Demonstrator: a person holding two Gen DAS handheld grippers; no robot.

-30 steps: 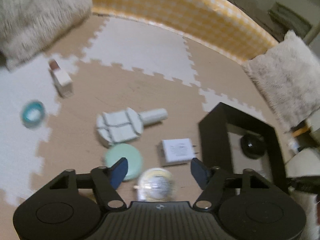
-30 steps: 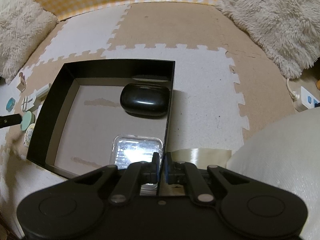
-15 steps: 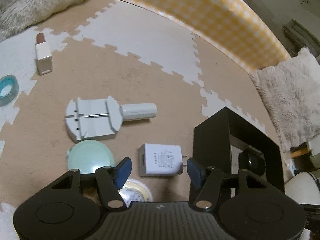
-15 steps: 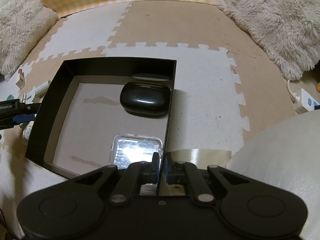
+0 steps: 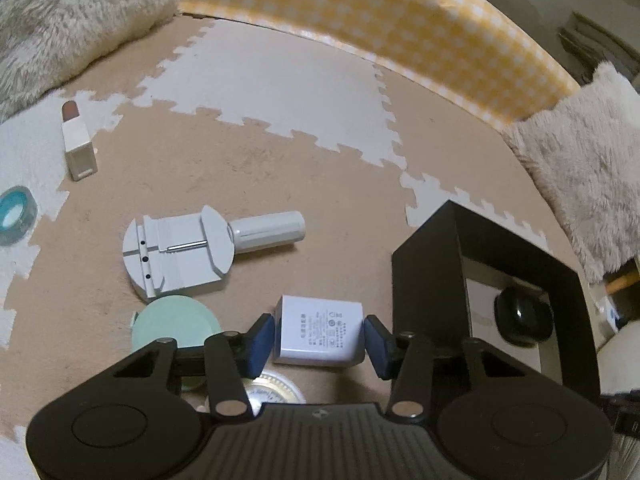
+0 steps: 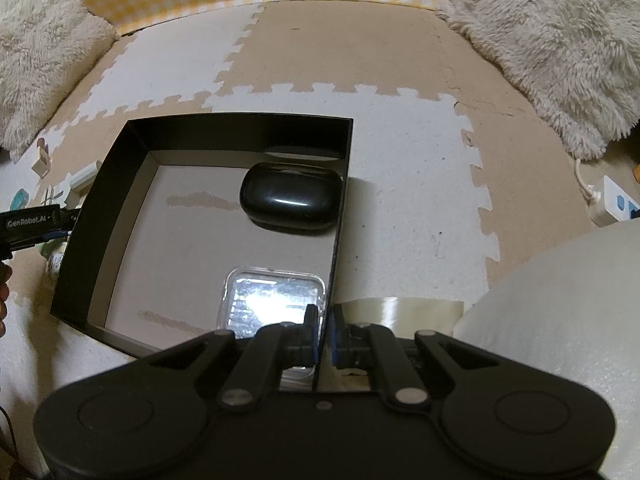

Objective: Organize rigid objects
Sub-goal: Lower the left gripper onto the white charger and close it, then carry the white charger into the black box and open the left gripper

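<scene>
- Left claw (image 5: 319,338) now down over the white square plastic charger plug (image 5: 319,335); a second ago over the round gold-rimmed tin (image 5: 276,390), which now sits half hidden under the claw body.
- Blue pads (image 5: 260,340) closing in from a wider stance, charger between them, both seemingly at its side faces; firm pinch not yet certain.
- Charger lying flat on the tan foam floor mat (image 5: 200,168), just beside the black open-topped cardboard box (image 5: 424,300).
- Right claw (image 6: 323,334) unchanged: pads together, clamped on the near wall of the black box (image 6: 240,124), steadying it.
- Inside the box: a glossy black oval case (image 6: 290,198) at the far side, a clear plastic square container (image 6: 276,296) nearer.
- Left on the mat: white watch-link tool with cylindrical handle (image 5: 192,248), mint-green round disc (image 5: 172,324), white lipstick tube with brown tip (image 5: 78,144), teal tape roll (image 5: 14,214).
- Judgement: charger picked as the next item for the box; lift and short carry to the right likely once the grip settles, with four or five items left to go.
</scene>
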